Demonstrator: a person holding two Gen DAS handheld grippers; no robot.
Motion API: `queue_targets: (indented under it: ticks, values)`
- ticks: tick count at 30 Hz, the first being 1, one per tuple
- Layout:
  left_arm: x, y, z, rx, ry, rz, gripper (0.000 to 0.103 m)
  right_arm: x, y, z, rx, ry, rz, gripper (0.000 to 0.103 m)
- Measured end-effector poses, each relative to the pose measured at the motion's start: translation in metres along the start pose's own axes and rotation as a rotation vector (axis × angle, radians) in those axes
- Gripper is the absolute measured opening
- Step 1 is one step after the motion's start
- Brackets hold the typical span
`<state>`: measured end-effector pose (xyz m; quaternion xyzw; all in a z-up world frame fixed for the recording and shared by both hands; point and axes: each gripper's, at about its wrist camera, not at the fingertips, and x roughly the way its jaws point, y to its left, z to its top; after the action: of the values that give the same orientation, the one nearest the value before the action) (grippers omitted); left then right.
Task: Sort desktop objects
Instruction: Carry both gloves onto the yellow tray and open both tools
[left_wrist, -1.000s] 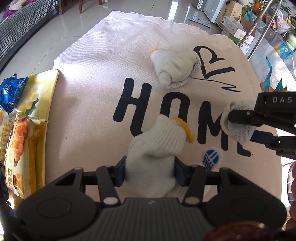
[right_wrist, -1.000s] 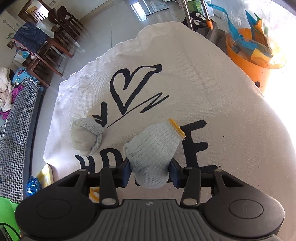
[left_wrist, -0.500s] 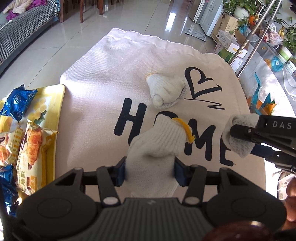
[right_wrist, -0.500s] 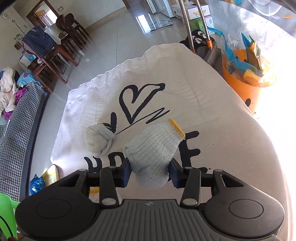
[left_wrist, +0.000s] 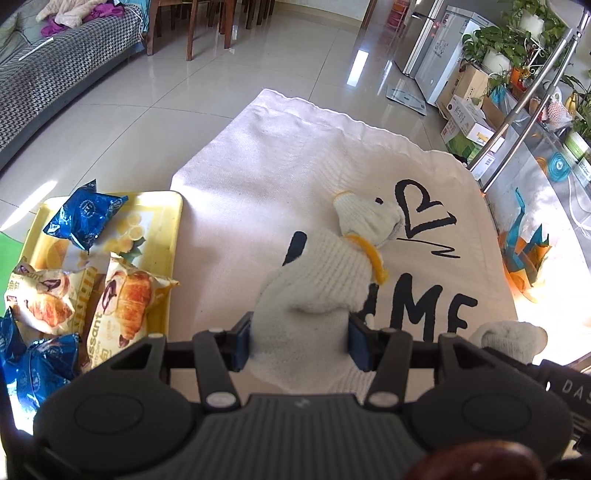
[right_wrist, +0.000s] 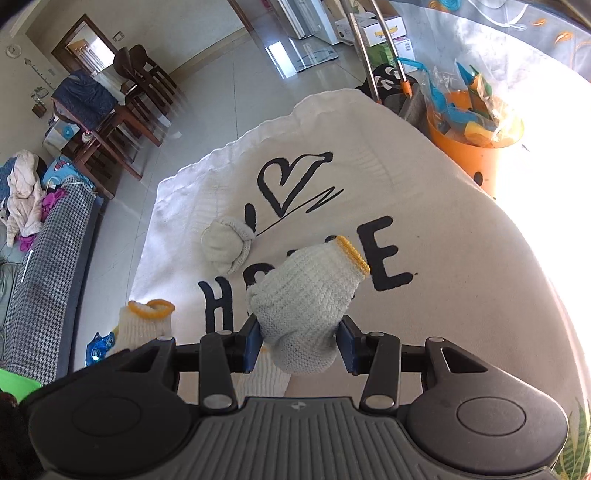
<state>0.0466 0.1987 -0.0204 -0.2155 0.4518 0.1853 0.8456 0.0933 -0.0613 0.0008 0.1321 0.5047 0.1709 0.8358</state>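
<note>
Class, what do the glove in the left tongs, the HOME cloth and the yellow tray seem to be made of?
Glove: likely knitted cotton yarn, matte; ribbed stitches and a yellow cuff show.
HOME cloth: woven fabric, perhaps canvas, matte; weave texture and a wavy hem show.
Yellow tray: probably plastic, smooth with slight sheen.

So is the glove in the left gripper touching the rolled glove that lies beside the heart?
Cannot tell. In the left wrist view the held glove overlaps the rolled glove; neither view shows a contact or a gap plainly.

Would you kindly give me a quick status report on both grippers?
Left gripper shut on white knit glove with yellow cuff. Right gripper shut on second white knit glove. Rolled white glove bundle lies on HOME cloth, apart.
</note>
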Motion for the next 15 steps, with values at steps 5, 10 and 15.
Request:
queue_targets:
  ticks: [5,10,15]
  values:
    - [-0.001,0.017,0.002,-0.039,0.005,0.022,0.049,0.017,0.016,-0.011,-0.061,0.032,-0.010,0.044]
    - [-0.003,0.037,0.009,-0.097,0.004,0.033,0.049,0.022,0.031,-0.015,-0.083,0.043,0.022,0.044]
    - [-0.008,0.068,0.021,-0.172,-0.003,0.045,0.049,0.023,0.054,-0.024,-0.139,0.041,0.101,0.044]
